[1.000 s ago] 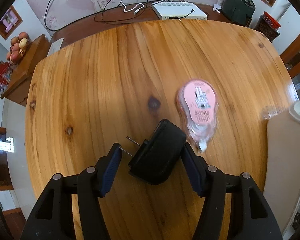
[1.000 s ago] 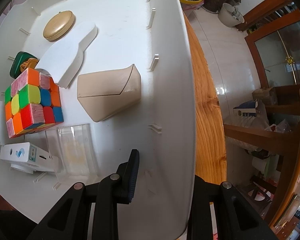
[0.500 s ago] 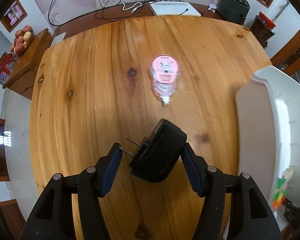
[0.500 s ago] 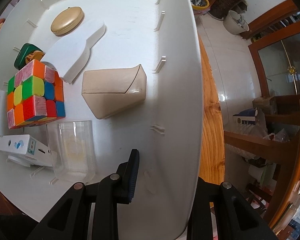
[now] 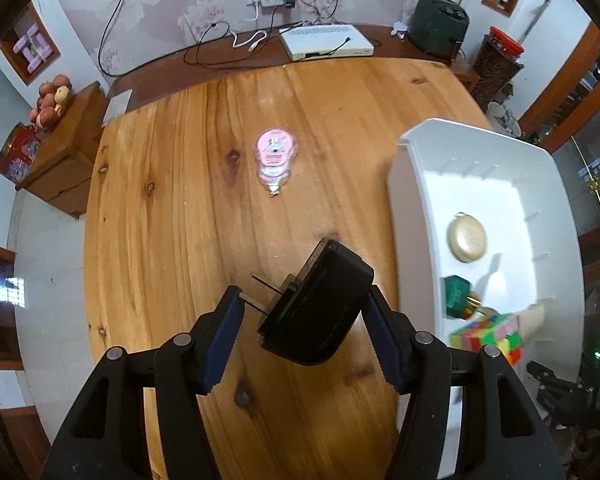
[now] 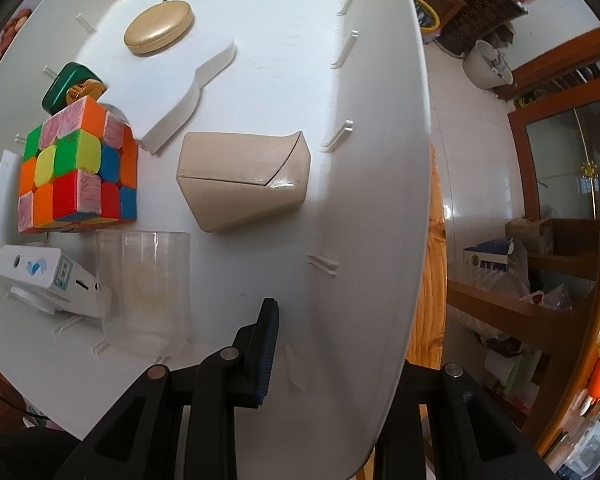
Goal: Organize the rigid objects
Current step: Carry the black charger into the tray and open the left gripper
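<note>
My left gripper [image 5: 304, 300] is shut on a black plug adapter [image 5: 320, 312], held tilted above the wooden table [image 5: 172, 240] with its two prongs pointing left. A white bin [image 5: 420, 168] stands just right of it. A pink tape dispenser [image 5: 275, 156] lies farther back on the table. My right gripper [image 6: 336, 360] is shut on the bin's wall [image 6: 380, 200], one finger [image 6: 268, 344] inside, the other hidden outside it. Inside the bin lie a colour cube [image 6: 76, 168], a beige box [image 6: 244, 180], a clear cup [image 6: 144, 268] and a gold oval case [image 6: 159, 32].
The bin also holds a white carton [image 6: 40, 276], a green item [image 6: 60, 84] and a flat white piece [image 6: 172, 88]. Behind the table are cables, a white device [image 5: 326, 42] and a dark appliance [image 5: 438, 24]. The table's right edge borders the bin.
The left gripper has risen and drifted right with the adapter; the pink dispenser has receded and the bin has come into its view. The right gripper keeps its hold, rolled slightly.
</note>
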The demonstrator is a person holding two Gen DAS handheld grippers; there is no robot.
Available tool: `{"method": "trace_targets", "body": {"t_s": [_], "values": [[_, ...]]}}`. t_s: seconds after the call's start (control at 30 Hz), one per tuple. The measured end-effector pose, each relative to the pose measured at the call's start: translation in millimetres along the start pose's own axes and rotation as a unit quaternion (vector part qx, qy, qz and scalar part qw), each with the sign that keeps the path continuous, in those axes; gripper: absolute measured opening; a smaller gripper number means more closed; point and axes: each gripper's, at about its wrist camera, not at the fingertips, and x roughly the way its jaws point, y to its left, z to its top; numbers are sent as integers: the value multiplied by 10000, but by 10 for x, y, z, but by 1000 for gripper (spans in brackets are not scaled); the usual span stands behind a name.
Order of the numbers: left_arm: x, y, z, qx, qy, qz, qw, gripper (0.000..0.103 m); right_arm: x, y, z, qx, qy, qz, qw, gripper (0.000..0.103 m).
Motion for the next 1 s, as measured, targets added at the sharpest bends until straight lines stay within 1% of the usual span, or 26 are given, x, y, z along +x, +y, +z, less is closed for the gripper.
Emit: {"method": "trace_targets", "body": {"t_s": [0.17, 0.3, 0.5, 0.67, 0.77, 0.9, 1.0], "values": [[-249, -218, -84, 121, -148, 13, 9998, 65, -27, 54, -11, -103, -28, 10, 9999, 29], [-414, -429, -129, 398, -268, -91, 9988, 65, -42, 84, -9, -131, -43, 19, 9999, 29], [-514, -692, -178, 722, -290, -319, 9965, 65, -25, 23, -21, -193, -69, 84, 9998, 29], [-457, -964, -242, 1048, -113, -595, 9926, 65, -28, 1, -30, -200, -95, 111, 9997, 29], [-388, -1099, -280, 1122, 42, -734, 9910, 65, -33, -13, -35, -203, -105, 125, 9997, 29], [-290, -1247, -314, 1247, 232, -838, 9884, 65, -37, -16, -33, -224, -114, 147, 9996, 29], [-209, -1293, -307, 1229, 379, -859, 9880, 65, -31, -20, -32, -242, -119, 170, 9995, 29]]}}
